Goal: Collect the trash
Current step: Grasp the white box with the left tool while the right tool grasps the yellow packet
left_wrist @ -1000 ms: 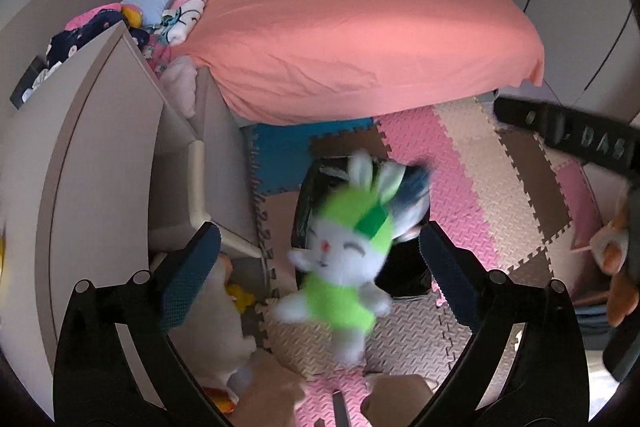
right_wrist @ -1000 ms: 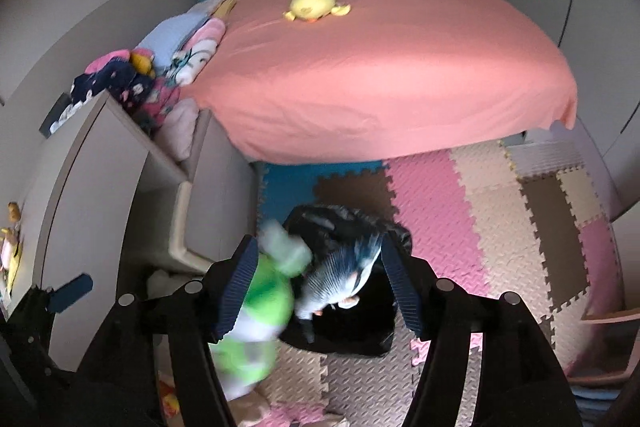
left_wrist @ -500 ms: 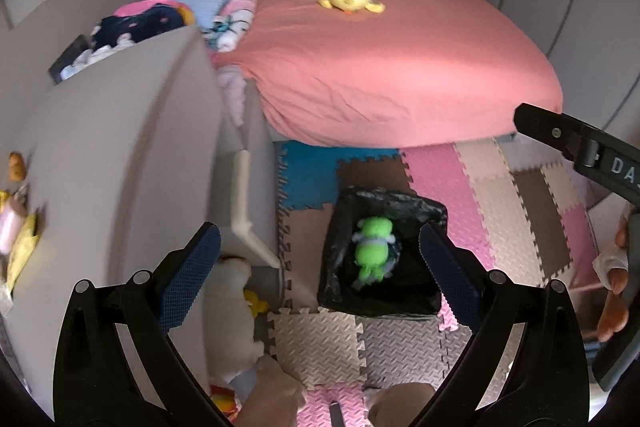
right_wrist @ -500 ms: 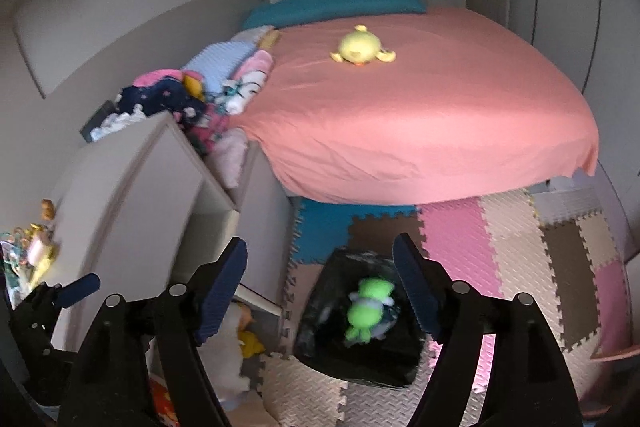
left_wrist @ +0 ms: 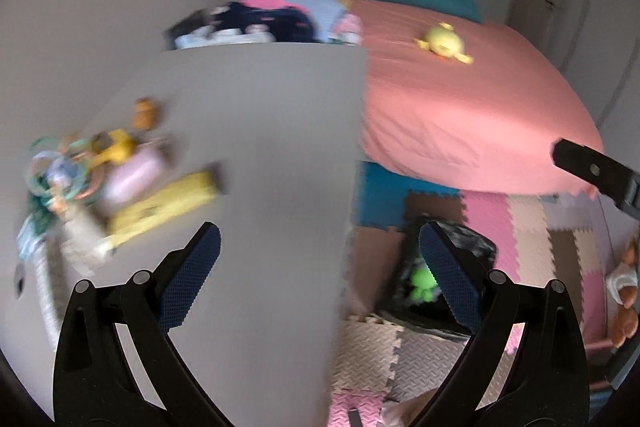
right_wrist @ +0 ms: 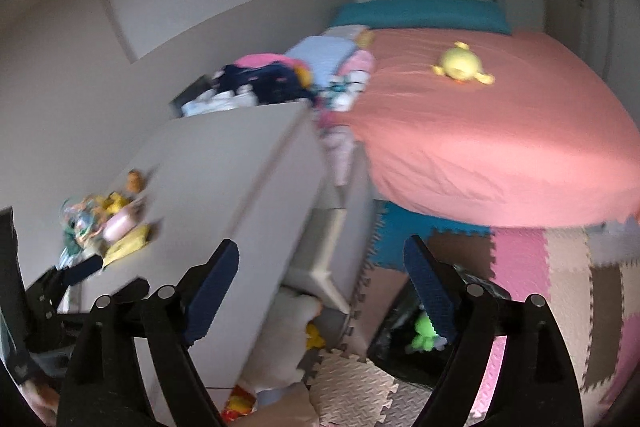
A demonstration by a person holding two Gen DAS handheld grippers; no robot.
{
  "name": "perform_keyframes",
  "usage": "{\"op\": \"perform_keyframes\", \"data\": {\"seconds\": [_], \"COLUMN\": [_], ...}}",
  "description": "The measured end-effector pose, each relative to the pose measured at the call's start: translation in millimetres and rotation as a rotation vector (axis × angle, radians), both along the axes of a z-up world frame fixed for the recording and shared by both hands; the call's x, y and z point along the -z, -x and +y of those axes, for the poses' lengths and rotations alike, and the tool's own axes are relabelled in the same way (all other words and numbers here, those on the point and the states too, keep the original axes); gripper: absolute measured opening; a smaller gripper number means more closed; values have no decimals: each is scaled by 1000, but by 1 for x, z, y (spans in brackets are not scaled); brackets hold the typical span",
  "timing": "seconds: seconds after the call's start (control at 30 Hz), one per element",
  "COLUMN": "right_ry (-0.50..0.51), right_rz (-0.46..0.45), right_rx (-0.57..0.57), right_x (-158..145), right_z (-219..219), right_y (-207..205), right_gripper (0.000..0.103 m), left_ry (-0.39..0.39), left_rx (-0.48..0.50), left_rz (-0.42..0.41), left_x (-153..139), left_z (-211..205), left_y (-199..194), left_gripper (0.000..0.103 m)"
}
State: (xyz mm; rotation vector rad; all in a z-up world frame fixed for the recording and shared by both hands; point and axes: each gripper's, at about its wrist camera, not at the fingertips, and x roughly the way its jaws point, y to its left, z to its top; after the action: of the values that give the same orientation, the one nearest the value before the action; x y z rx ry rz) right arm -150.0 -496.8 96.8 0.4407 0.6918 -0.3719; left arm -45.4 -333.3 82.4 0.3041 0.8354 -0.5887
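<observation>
A black-lined trash bin (left_wrist: 480, 247) stands on the foam floor mat, with a green plush toy (left_wrist: 422, 281) lying inside it; both also show in the right wrist view, bin (right_wrist: 400, 355) and toy (right_wrist: 424, 333). My left gripper (left_wrist: 318, 267) is open and empty, above the grey desk top (left_wrist: 260, 155). My right gripper (right_wrist: 322, 285) is open and empty, above the desk's right edge. A pile of small items (left_wrist: 100, 167) lies on the desk at the left: a yellow flat packet, a pink case, colourful cords. It also shows in the right wrist view (right_wrist: 108, 223).
A bed with a pink sheet (left_wrist: 460, 99) and a yellow plush (left_wrist: 442, 45) fills the right. Folded clothes (left_wrist: 272, 17) sit behind the desk. A white plush (right_wrist: 284, 331) lies under the desk. Coloured foam tiles (right_wrist: 560, 267) cover the floor.
The green plush dropped from between the grippers into the bin. Both grippers have risen and swung left, so the desk top and its pile of items came into view.
</observation>
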Motion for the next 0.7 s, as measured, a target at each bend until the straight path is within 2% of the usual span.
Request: {"op": "perform_keyframes", "data": {"seconds": [0.07,0.17,0.4,0.53,0.7], "right_ry": [11,21,52,91,149], "right_rz": [-1,6,52,90,124], "right_rx": [-70,-163,-339,-441,-542], "right_x": [-6,-9,-4,0,3], "right_z": [26,62,135,172,206], "right_y": [-17,-43,-91,-118,-145], "right_gripper": [85,78,73,73,73], "left_ry": [-20,-25,-39,-64,-59], "left_rx": [-64,-155,-340,-428,-514], "left_rz": [-8,-9,-5,30,100], "left_x": [-3,-8,-8,1,17], "left_z": [28,72,164,208,248], "left_y": [-12,-27,-50,-64,-83], "left_gripper": [96,96,96,96,96]}}
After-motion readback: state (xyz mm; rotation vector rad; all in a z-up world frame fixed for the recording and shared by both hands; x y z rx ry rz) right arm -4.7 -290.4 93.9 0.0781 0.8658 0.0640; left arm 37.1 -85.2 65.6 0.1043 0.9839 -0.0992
